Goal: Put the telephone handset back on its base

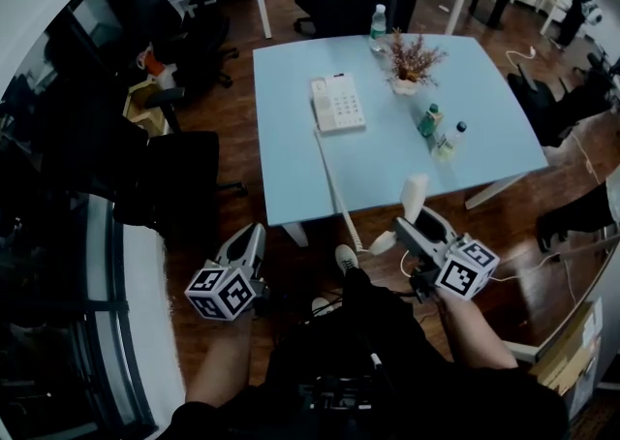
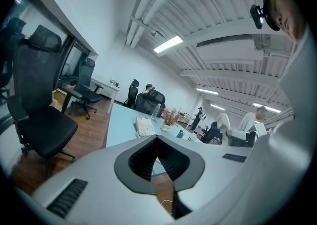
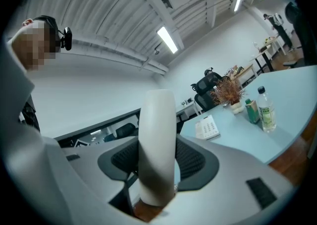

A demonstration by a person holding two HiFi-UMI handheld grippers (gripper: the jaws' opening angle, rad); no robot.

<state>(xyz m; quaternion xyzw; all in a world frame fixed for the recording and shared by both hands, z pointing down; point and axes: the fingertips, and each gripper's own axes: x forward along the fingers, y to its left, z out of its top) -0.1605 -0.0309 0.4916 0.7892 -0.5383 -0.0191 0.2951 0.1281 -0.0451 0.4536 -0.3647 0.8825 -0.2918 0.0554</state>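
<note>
The white telephone base (image 1: 337,104) lies on the light blue table (image 1: 291,176), left of its middle. It also shows far off in the left gripper view (image 2: 145,126) and in the right gripper view (image 3: 207,128). A coiled cord (image 1: 334,181) runs from the base over the table's near edge to the white handset (image 1: 415,194). My right gripper (image 1: 407,225) is shut on the handset (image 3: 157,140), which stands upright between the dark pads (image 3: 195,159), below and in front of the table's near edge. My left gripper (image 1: 254,230) hangs over the floor left of the cord, its jaws (image 2: 157,142) together and holding nothing.
A pot of dried flowers (image 1: 412,65) and two small bottles (image 1: 438,133) stand right of the base, and a water bottle (image 1: 378,21) at the far edge. Black office chairs (image 1: 184,186) stand left of and behind the table. The person's shoe (image 1: 346,256) is on the wooden floor.
</note>
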